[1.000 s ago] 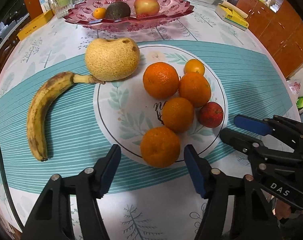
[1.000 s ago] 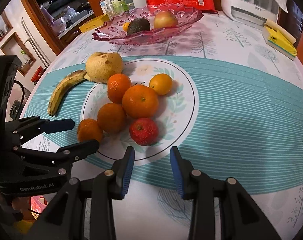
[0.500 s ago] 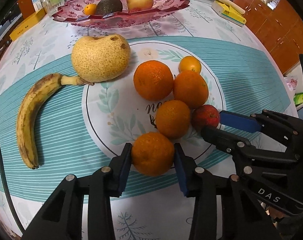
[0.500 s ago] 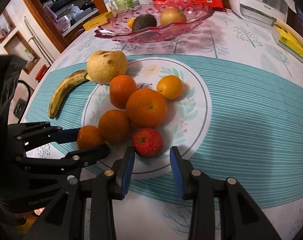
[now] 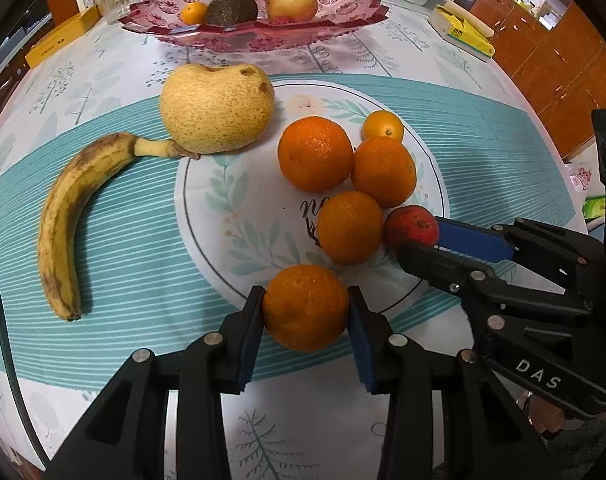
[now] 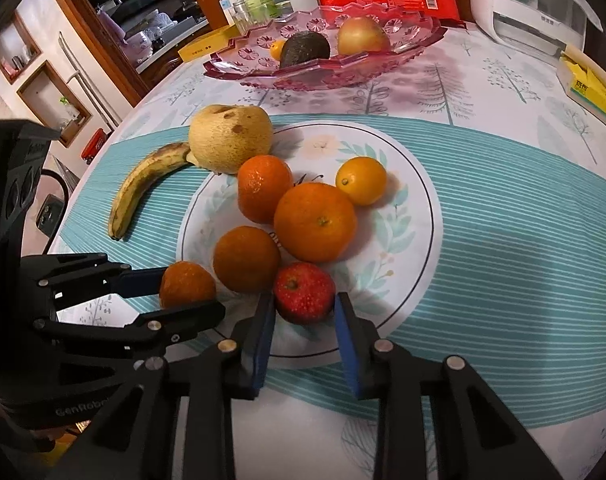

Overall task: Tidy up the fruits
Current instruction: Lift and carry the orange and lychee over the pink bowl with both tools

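Observation:
An orange (image 5: pixel 305 308) sits at the near edge of the white round print (image 5: pixel 239 208) on the tablecloth, and my left gripper (image 5: pixel 305 310) is shut on it, blue pads pressed to both its sides. A small red apple (image 6: pixel 303 292) lies just right of it; my right gripper (image 6: pixel 305 304) is closing onto it, and both pads touch its flanks. Three more oranges (image 5: pixel 315 154) and a small yellow-orange citrus (image 5: pixel 383 126) cluster beyond. A big yellow pear (image 5: pixel 215 112) and a spotted banana (image 5: pixel 71 208) lie to the left.
A pink glass fruit dish (image 5: pixel 343 12) at the back holds an avocado (image 5: pixel 231 8), a pale apple (image 5: pixel 291 0) and a small citrus. Bottles, a glass and a yellow box (image 5: pixel 59 40) stand back left, a tissue pack (image 5: pixel 463 34) back right. The two grippers sit close together.
My left gripper slid forward around the nearest orange and closed on it. My right gripper advanced until the red apple lay between its fingers, then narrowed onto it.

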Available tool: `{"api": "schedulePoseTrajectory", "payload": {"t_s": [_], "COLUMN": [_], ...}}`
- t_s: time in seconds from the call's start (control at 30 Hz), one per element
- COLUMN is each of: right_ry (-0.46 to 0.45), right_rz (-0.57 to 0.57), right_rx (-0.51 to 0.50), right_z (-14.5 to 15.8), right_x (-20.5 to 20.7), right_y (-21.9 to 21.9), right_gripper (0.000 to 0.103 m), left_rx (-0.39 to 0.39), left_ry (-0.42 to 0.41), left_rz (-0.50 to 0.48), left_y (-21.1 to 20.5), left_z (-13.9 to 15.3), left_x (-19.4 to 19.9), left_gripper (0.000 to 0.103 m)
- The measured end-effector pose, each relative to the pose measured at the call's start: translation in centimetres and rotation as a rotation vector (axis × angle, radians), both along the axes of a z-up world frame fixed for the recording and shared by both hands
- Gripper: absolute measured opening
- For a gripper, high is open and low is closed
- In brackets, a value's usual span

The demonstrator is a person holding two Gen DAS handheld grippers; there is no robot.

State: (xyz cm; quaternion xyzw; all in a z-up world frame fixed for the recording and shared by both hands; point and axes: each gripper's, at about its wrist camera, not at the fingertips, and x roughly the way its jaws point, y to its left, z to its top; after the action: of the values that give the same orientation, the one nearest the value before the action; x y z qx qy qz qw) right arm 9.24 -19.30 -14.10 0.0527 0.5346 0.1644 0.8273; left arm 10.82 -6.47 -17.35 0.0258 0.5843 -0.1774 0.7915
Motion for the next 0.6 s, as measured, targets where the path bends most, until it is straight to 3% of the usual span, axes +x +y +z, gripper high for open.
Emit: {"api": "schedulePoseTrajectory", "payload": {"t_s": [0.27,0.6], "right_ry": [-0.059,-0.198], "right_rz": [-0.018,-0.033], "right_rx": [0.01,0.007], "right_z": [3.5,11.4], "right_x": [-1.3,-1.4], "right_y": [0.0,0.4], "right_gripper": [0.03,0.03], "left_rx": [-0.001,0.026], "left_ry": [-0.03,-0.184], "left_rz": [0.03,0.067], "left_y": [1.7,4.2], "left_z": [3.2,12.0], "left_x": [-0.8,0.9], "left_gripper": [0.038,0.038]}}
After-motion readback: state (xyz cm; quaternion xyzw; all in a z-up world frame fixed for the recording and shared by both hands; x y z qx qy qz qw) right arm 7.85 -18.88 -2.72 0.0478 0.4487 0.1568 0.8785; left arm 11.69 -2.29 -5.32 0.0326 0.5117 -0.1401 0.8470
